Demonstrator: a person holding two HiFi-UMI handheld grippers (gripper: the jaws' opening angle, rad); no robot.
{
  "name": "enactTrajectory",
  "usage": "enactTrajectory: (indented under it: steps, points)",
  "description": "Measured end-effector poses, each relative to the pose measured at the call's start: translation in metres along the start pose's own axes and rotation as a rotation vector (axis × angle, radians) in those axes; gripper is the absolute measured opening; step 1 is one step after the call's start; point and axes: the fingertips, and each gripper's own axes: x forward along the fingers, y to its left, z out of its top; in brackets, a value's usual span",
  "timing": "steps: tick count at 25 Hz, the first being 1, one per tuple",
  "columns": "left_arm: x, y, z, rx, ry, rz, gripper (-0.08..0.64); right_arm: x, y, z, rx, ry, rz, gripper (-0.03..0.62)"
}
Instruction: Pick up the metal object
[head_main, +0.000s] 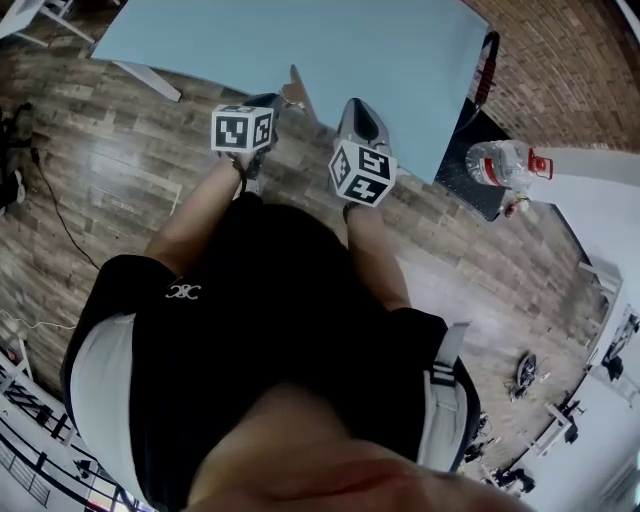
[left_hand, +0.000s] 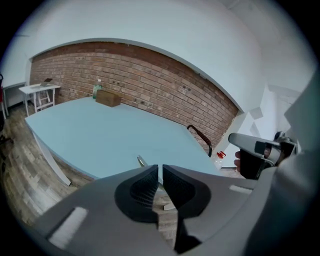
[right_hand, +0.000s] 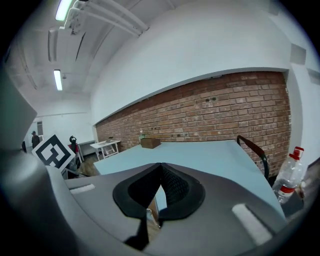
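Left gripper (left_hand: 159, 171) at near edge of blue table (left_hand: 100, 135), jaws barely apart, nothing pinched, guessing lined up on metal object (left_hand: 141, 161). Right gripper (right_hand: 160, 168) pressed together, idle.

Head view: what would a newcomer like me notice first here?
The black-and-white marker cubes on the left gripper and right gripper stand out, held side by side at the near edge of a big light-blue table. A red brick wall runs beyond it, and a clear water bottle stands by its right corner.
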Motion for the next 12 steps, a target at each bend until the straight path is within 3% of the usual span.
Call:
enactTrajectory:
  steps: [9,12]
  points:
    - [0.066,0.024,-0.025,-0.111,0.235,-0.163,0.118,0.052,0.024,-0.005,-0.092,0.081,-0.053,0.014]
    - [0.081,0.020,-0.039,-0.104,0.313,-0.206,0.130,0.063,0.025,-0.008,-0.094,0.100,-0.087,0.014]
